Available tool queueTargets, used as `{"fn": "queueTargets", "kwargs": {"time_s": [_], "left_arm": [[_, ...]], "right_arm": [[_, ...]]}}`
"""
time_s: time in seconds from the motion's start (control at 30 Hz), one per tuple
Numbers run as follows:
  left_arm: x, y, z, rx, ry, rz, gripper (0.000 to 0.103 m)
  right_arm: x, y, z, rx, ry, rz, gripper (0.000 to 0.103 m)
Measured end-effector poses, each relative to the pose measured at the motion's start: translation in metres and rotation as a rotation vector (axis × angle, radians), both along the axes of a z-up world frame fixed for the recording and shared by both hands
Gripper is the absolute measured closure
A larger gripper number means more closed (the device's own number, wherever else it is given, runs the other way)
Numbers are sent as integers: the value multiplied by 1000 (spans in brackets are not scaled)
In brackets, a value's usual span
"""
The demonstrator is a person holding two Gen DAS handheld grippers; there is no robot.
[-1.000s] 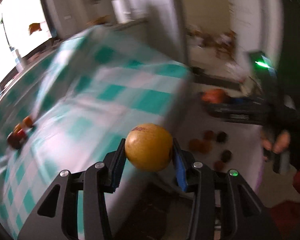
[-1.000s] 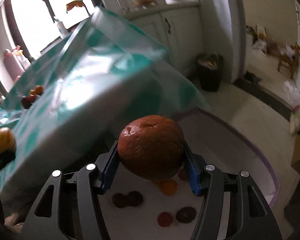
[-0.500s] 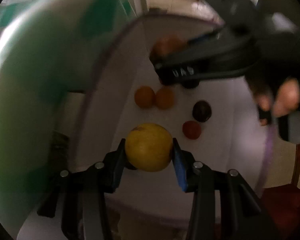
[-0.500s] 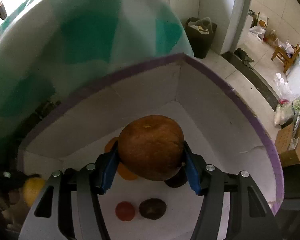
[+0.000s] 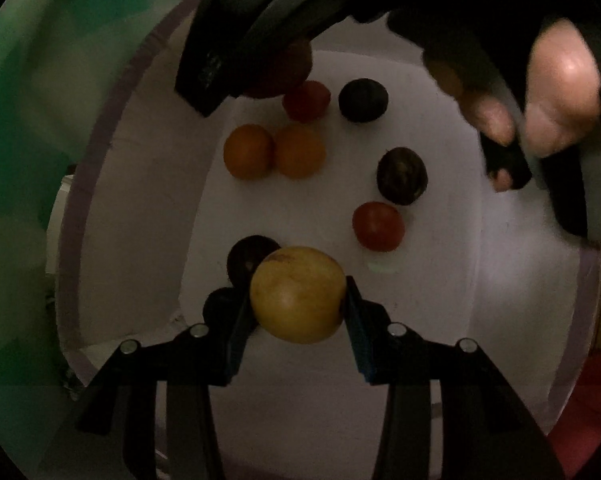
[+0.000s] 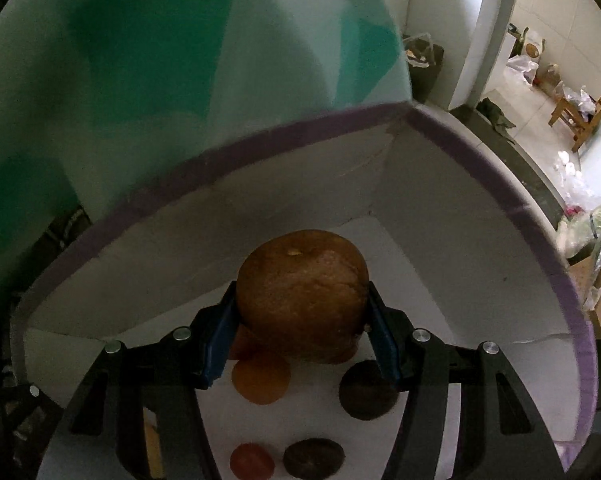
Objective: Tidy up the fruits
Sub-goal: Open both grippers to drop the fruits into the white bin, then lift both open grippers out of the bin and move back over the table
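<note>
My left gripper (image 5: 297, 300) is shut on a yellow round fruit (image 5: 298, 294) and points down into a white box with a purple rim (image 5: 84, 208). My right gripper (image 6: 300, 308) is shut on a large brownish orange (image 6: 302, 294), low inside the same box (image 6: 512, 208). On the box floor lie two small oranges (image 5: 247, 157), red fruits (image 5: 378, 226) and several dark plums (image 5: 401, 176). In the left wrist view the right gripper's black body (image 5: 236, 40) and a hand (image 5: 560, 88) cross the top of the picture.
A green-and-white checked tablecloth (image 6: 160, 60) hangs right beside the box's far wall. Beyond the box are a tiled floor, a dark bin (image 6: 424, 64) and a small wooden stool (image 6: 580, 114). The box walls stand close around both grippers.
Both grippers have dropped from beside the table down into the white box, each still holding its fruit. The box floor fruits now appear closer and larger.
</note>
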State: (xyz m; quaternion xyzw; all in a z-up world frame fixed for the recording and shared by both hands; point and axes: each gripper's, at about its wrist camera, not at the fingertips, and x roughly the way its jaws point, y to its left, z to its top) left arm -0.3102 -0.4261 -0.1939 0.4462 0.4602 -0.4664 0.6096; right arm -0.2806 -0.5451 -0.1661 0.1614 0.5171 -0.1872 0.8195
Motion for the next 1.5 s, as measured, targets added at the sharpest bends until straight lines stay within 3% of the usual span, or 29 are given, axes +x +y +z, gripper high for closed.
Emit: {"fn": "queueTargets", "kwargs": {"time_s": [0.57,0.6,0.77,0.87,1.03,1.13,1.4,1.5], "left_arm": [[-15,-10,-14,35,-2,-53,58],[-13,-10,-13,32,-5,-50,56],[-7,-8,-2,-11,-31,-51,27],[-6,-8,3,-31,-45,-50,22],[3,-3,26,-122,-58,-24,14],[2,13,41,-188,-22,-9,11],[-15,36,108,-447,23,-72,10],[-17,49,127,-499,45,-76,6]], "right_arm": [[18,0,-17,-37,43,-1,44],[18,0,-19,-28,44,-6,44],[14,0,-14,-14,23,-18,41],[7,-4,-1,-30,-13,-33,34],[-9,-4,24,-82,-48,-63,26],[-20,-6,38,-126,-50,-74,22],[-53,2,88,-249,-72,-96,18],[-55,12,110,-293,-88,-76,16]]}}
